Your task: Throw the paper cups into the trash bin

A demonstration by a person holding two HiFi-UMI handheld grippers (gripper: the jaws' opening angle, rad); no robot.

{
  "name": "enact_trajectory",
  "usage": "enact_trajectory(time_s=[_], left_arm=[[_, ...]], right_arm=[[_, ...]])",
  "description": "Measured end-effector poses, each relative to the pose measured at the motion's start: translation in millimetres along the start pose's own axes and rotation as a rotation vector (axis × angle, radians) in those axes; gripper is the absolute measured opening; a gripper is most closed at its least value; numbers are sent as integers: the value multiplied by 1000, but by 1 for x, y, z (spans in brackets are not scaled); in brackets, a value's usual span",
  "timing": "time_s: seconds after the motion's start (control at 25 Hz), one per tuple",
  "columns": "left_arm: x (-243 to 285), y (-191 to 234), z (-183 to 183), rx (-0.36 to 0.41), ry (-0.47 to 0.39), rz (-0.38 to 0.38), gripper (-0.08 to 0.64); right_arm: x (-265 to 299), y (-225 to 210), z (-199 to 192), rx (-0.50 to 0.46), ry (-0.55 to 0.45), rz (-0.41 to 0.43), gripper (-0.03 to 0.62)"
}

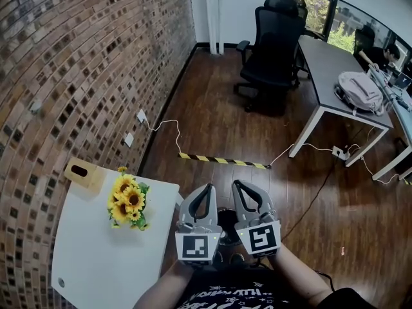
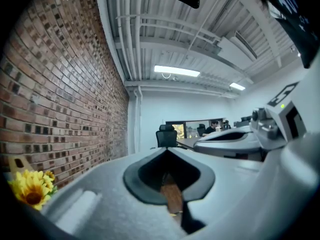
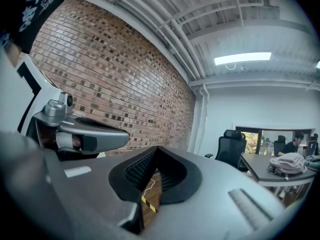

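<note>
No paper cup shows in any view. I hold both grippers side by side in front of me, pointing level over the wooden floor. My left gripper [image 1: 205, 188] is shut with nothing between its jaws, whose tips meet [image 2: 167, 151]. My right gripper [image 1: 239, 184] is also shut and empty, its jaws closed [image 3: 156, 149]. Each gripper sees the other at its side: the right gripper's body [image 2: 240, 139] and the left gripper's body [image 3: 85, 129]. A dark round thing [image 1: 226, 227] lies low between the two gripper bodies; I cannot tell what it is.
A white table [image 1: 96, 262] at my left carries sunflowers [image 1: 129, 201] and a wooden box [image 1: 82, 172]. A brick wall [image 1: 77, 63] runs along the left. Ahead are a black-yellow floor strip [image 1: 222, 160], an office chair [image 1: 273, 44] and a grey desk [image 1: 331, 63] with a backpack [image 1: 359, 90].
</note>
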State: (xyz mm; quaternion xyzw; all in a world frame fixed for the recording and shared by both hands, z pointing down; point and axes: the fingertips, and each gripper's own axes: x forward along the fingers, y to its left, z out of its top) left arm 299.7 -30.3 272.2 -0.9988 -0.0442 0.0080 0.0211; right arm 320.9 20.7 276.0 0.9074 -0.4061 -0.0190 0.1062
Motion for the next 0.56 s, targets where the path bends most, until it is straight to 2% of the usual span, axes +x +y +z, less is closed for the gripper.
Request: enact_trajectory(time_s=[0.56], left_arm=[[5, -2, -2, 17, 10, -24, 5]], right_arm=[[0, -3, 1, -29, 1, -22, 8]])
